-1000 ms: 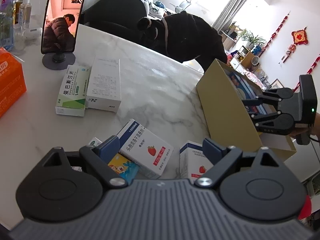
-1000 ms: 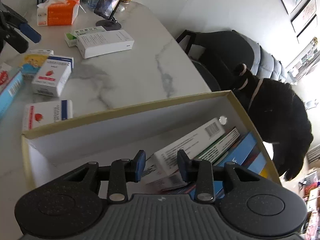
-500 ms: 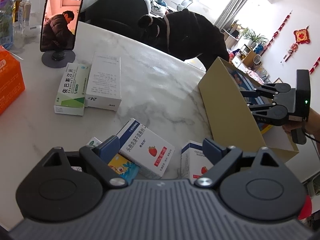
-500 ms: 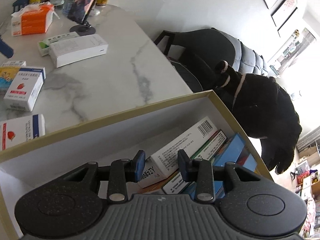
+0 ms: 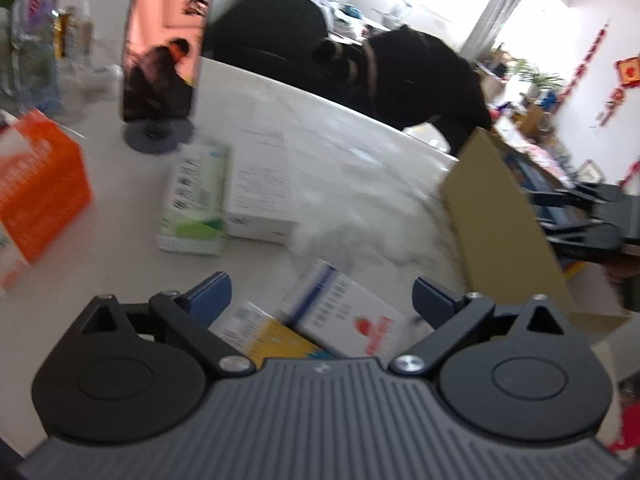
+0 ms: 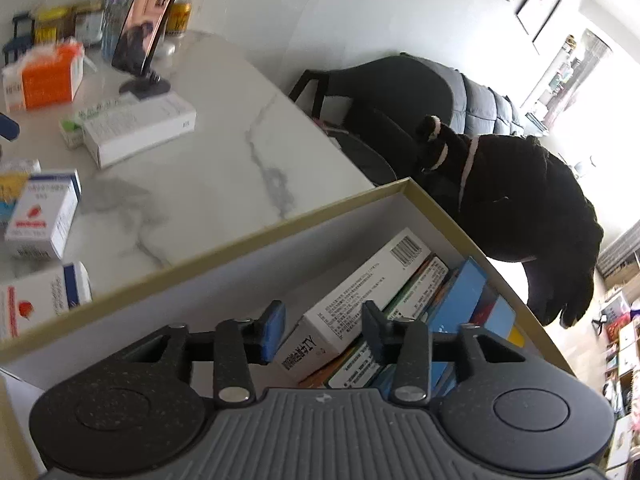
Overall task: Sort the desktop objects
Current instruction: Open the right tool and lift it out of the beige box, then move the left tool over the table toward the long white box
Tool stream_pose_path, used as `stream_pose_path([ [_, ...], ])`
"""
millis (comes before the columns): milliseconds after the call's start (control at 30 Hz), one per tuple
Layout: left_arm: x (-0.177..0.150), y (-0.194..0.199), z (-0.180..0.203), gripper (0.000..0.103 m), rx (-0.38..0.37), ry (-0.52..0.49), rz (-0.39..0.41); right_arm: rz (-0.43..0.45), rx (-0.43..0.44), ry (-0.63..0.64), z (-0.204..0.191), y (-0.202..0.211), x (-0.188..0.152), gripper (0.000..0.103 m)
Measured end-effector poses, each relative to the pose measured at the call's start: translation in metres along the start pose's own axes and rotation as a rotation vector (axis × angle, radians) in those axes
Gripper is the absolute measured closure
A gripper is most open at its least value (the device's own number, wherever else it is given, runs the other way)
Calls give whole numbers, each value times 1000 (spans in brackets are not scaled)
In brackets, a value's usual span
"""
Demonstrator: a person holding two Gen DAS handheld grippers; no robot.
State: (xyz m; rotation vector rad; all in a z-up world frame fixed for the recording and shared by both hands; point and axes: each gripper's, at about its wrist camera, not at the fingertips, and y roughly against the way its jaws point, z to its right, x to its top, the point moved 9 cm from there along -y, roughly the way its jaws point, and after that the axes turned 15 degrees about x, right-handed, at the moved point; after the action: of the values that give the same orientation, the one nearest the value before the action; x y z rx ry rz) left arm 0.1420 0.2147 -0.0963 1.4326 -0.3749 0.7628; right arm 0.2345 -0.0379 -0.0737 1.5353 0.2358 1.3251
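My left gripper hovers low over the marble table, its jaws opening wide. A white strawberry-print medicine box and a yellow box lie on the table between its fingers, untouched. The view is motion-blurred. My right gripper reaches into the tan cardboard box, jaws opening. A white barcode box leans there on several blue and green packs, between the pads but not pressed. From the left wrist view, the right gripper shows over the cardboard box.
A green-and-white box and a long white box lie mid-table. An orange tissue box, a phone on a stand and bottles stand at the far left. Another strawberry box lies beside the cardboard box. Black coat-draped chairs line the table's far edge.
The left jaws have spread wider and that view has swung down toward the strawberry box. The right jaws have opened away from the white barcode box, and that wrist has rolled.
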Motion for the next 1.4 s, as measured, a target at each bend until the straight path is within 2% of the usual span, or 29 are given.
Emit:
stream_pose_path([
  [133, 5, -6, -10, 1, 30, 5, -4, 47, -6, -44, 0, 19, 3, 38],
  [300, 14, -19, -8, 0, 21, 6, -23, 107, -22, -131, 1, 44, 6, 26],
  [500, 16, -21, 2, 0, 30, -43, -47, 165, 8, -285, 1, 65, 3, 22],
  [733, -13, -1, -8, 0, 20, -55, -90, 267, 91, -358, -25, 97, -1, 21],
  [967, -42, 25, -12, 0, -39, -37, -105, 356, 169, -395, -62, 128, -16, 21],
  [1133, -61, 42, -10, 0, -66, -46, -107, 392, 206, -394, -90, 143, -24, 21],
  [1267, -70, 52, -10, 0, -75, -61, -103, 398, 249, -377, -117, 145, -27, 25],
  [1400, -57, 53, -10, 0, -31, -74, -59, 389, 284, -348, -141, 140, -27, 25],
])
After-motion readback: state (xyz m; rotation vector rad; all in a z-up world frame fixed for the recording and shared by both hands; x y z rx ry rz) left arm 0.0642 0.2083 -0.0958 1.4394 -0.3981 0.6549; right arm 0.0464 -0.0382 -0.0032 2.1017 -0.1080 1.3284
